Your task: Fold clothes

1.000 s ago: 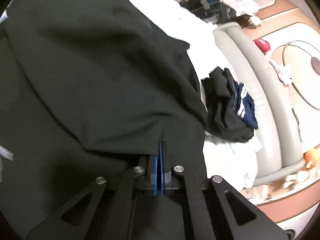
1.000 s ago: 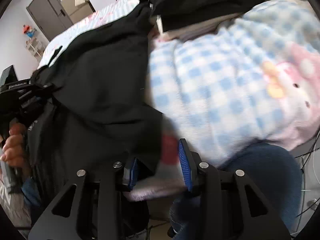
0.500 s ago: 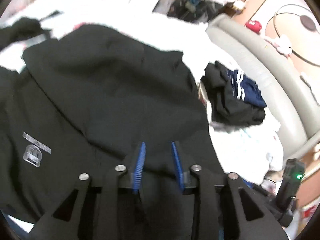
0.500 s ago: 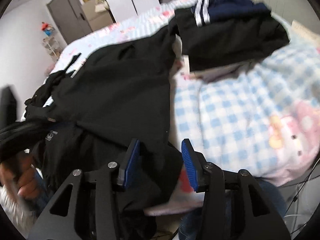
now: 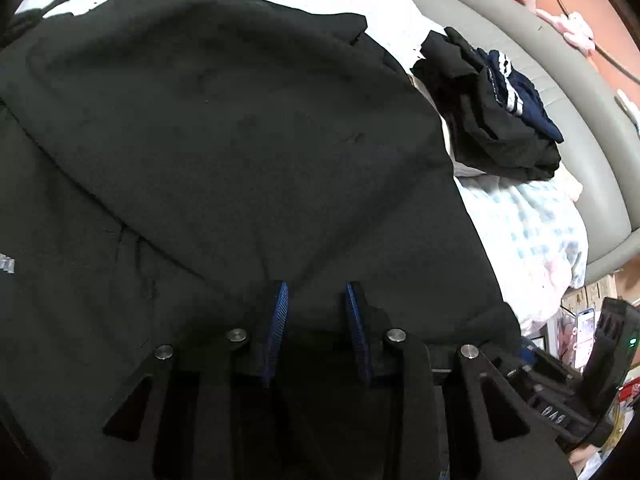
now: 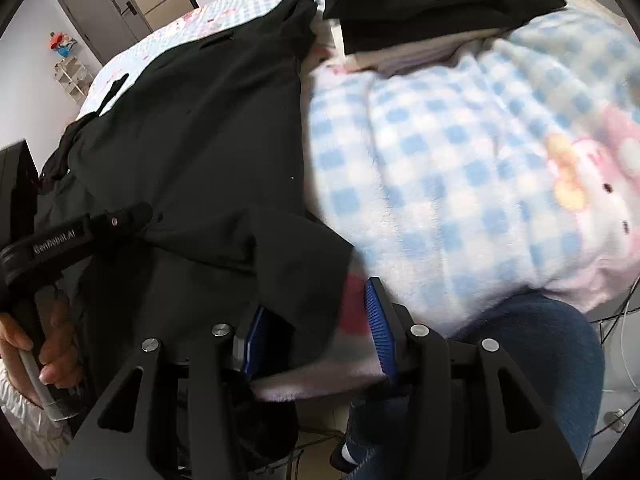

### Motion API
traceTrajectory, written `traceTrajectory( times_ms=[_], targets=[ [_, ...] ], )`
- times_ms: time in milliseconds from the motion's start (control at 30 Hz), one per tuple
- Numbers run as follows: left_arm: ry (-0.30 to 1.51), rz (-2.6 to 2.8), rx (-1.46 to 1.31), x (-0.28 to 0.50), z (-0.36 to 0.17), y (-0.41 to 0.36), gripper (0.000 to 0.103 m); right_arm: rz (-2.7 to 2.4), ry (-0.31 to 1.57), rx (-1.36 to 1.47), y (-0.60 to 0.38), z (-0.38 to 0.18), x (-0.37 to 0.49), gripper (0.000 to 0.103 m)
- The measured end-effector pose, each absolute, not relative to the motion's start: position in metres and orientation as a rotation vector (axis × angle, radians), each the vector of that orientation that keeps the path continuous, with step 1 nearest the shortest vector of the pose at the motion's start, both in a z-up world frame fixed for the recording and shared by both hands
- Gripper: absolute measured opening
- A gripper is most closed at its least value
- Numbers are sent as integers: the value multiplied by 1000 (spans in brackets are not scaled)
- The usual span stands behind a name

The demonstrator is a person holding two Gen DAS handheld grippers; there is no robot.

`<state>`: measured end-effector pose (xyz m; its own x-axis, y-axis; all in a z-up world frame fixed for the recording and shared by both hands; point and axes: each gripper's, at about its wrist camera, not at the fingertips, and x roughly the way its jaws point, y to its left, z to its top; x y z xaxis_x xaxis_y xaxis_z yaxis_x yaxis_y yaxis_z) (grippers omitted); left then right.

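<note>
A large black garment (image 5: 240, 120) lies spread over the bed, with a folded-over layer on top and a small light logo at its left edge. My left gripper (image 5: 316, 286) hovers over the garment's near edge; its jaws are closing, but the pads (image 5: 280, 312) stand apart and press on nothing. In the right wrist view the left gripper (image 6: 132, 216) reaches over the garment (image 6: 192, 140), held by a hand (image 6: 48, 344). My right gripper (image 6: 316, 296) is open at the bed's edge. The garment's corner and the blanket's hem lie loose between its pads.
A pile of folded dark clothes (image 5: 500, 120) with a navy striped piece sits on the blue-checked blanket (image 6: 460, 160), beside the grey padded bed frame (image 5: 560, 80). A leg in blue jeans (image 6: 540, 352) is under the right gripper. A grey door (image 6: 104, 12) stands far behind.
My left gripper was shut on a fold of the black garment and has let it go, then shifted over the cloth. The right gripper's pads have spread a little wider.
</note>
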<state>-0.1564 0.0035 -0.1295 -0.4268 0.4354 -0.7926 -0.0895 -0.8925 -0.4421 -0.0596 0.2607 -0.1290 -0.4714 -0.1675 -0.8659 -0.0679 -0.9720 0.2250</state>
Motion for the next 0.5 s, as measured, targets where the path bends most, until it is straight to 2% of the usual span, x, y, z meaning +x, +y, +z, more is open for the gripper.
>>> traceTrajectory(
  times_ms=[200, 333, 500],
  targets=[
    [-484, 2319, -1281, -152, -103, 16, 37, -2720, -389, 1328, 260, -77, -53, 46],
    [-442, 2301, -1376, -155, -123, 21, 38, -2758, -361, 1198, 244, -61, -61, 46],
    [-468, 2268, -1461, -153, -138, 12, 35, -2698, -227, 1385, 222, -103, -83, 46]
  ],
)
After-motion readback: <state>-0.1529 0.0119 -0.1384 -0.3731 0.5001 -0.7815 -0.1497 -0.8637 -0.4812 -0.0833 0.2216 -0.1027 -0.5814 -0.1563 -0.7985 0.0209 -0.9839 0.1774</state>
